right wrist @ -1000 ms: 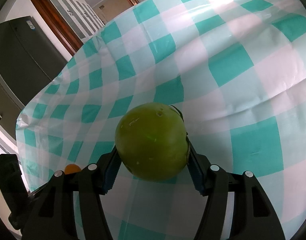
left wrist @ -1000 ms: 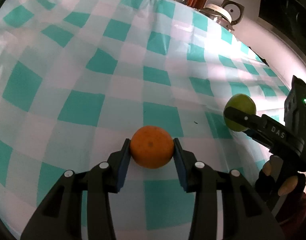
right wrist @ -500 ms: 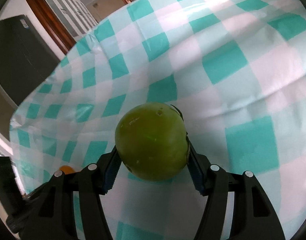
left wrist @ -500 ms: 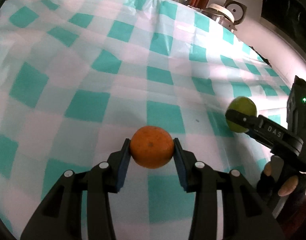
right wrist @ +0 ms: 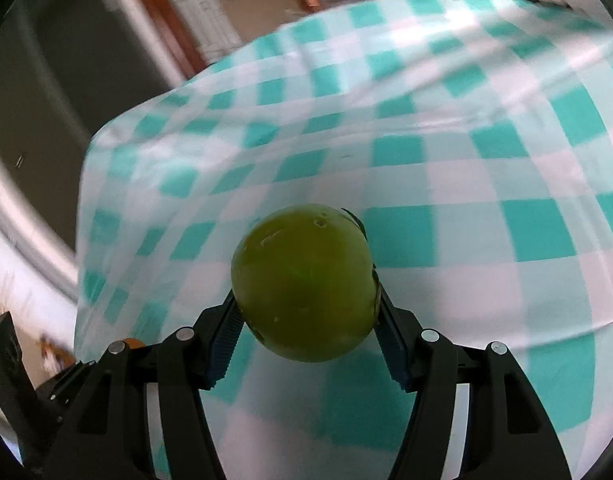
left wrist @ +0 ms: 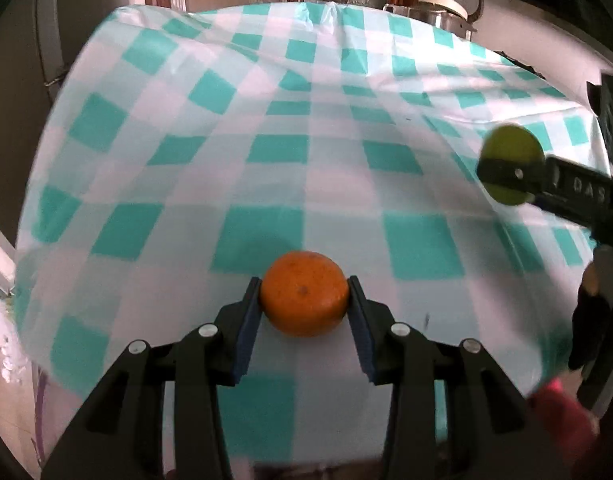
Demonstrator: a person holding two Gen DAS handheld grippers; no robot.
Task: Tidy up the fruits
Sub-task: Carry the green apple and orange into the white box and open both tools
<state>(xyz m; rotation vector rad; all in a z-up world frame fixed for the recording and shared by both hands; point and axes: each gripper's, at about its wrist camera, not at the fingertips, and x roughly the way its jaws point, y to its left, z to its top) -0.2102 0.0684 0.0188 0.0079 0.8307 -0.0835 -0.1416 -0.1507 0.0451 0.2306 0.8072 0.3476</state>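
Observation:
My left gripper (left wrist: 304,304) is shut on an orange (left wrist: 303,293), held above the near part of the table. My right gripper (right wrist: 306,312) is shut on a green round fruit (right wrist: 304,282), held above the table. In the left wrist view the right gripper (left wrist: 510,174) with the green fruit (left wrist: 511,148) shows at the right. In the right wrist view a sliver of the orange (right wrist: 133,343) shows at the lower left, beside the left gripper's body.
The table wears a teal and white checked cloth (left wrist: 282,152), wrinkled at the far side. A kettle (left wrist: 442,6) stands beyond the far edge. A dark cabinet (right wrist: 66,100) and wooden door frames stand behind. The table's left edge drops off.
Both grippers have pulled back and up from the table with their fruits still gripped. More of the table's edges and the room now show. The views are blurred by motion.

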